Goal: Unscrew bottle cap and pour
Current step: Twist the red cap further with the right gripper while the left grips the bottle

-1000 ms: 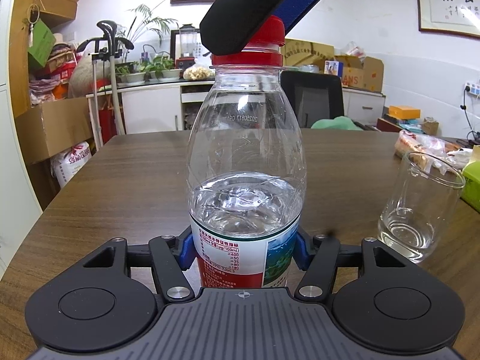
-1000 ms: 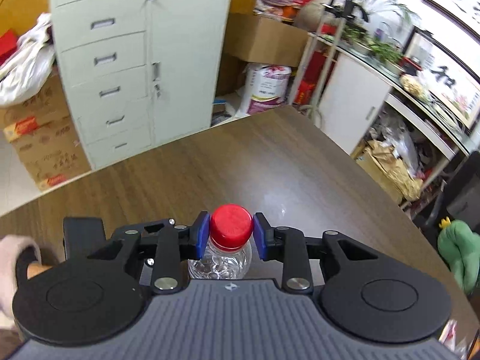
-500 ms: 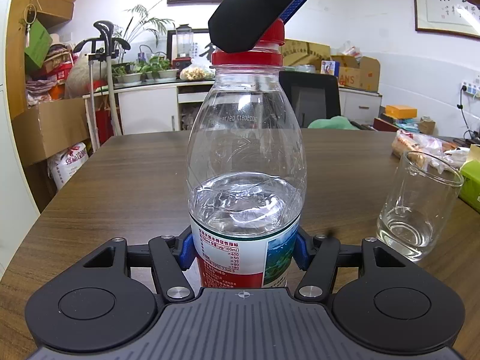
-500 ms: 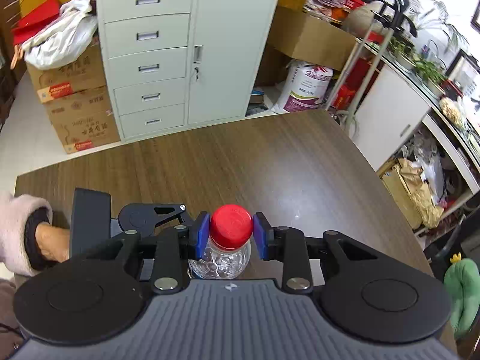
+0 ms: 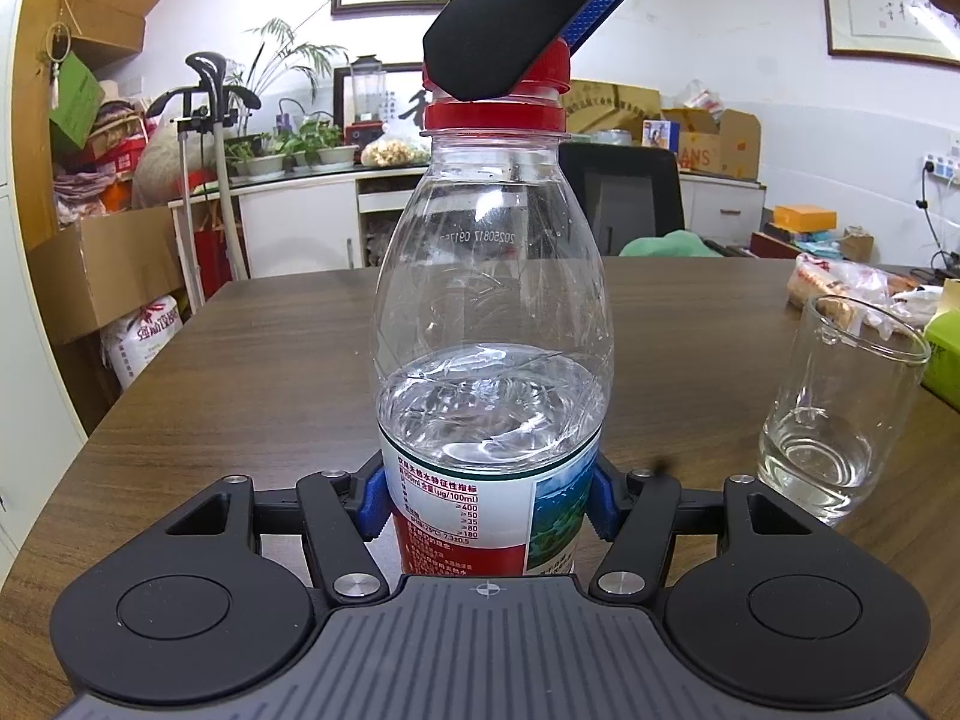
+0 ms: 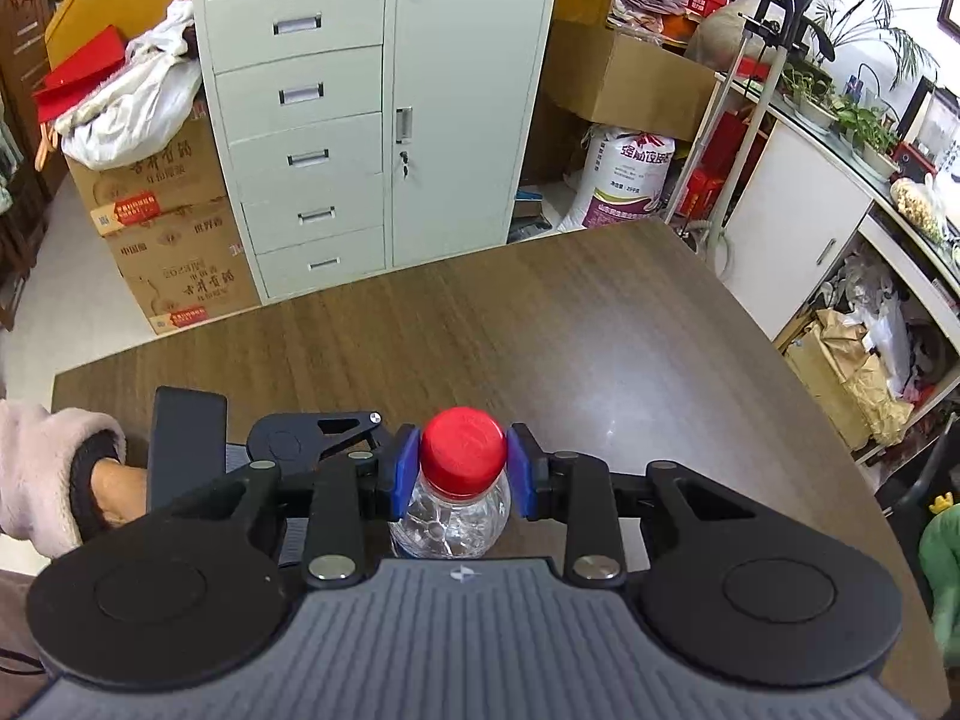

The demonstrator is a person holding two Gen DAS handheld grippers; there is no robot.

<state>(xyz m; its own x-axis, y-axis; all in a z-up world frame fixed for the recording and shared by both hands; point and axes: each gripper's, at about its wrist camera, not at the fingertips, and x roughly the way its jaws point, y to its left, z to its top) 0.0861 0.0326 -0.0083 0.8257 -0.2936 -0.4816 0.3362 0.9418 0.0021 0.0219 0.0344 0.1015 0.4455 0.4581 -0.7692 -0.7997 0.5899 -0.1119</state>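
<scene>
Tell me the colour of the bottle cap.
Red; the cap shows best in the right wrist view.

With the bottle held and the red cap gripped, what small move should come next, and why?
Probably the right tongs should go on twisting the red cap, then lift it. Their blue pads press both sides of the cap, which still sits on the neck. The left tongs clamp the bottle at its label, so it should not spin. The glass waits nearby.

Table [image 5: 252,372] left of bottle [image 5: 492,300] bare, open for passage w/ no obstacle. Right side tighter: glass [image 5: 840,408] stands near bottle, snack bags [image 5: 840,288] and green box [image 5: 945,354] crowd far right edge.
</scene>
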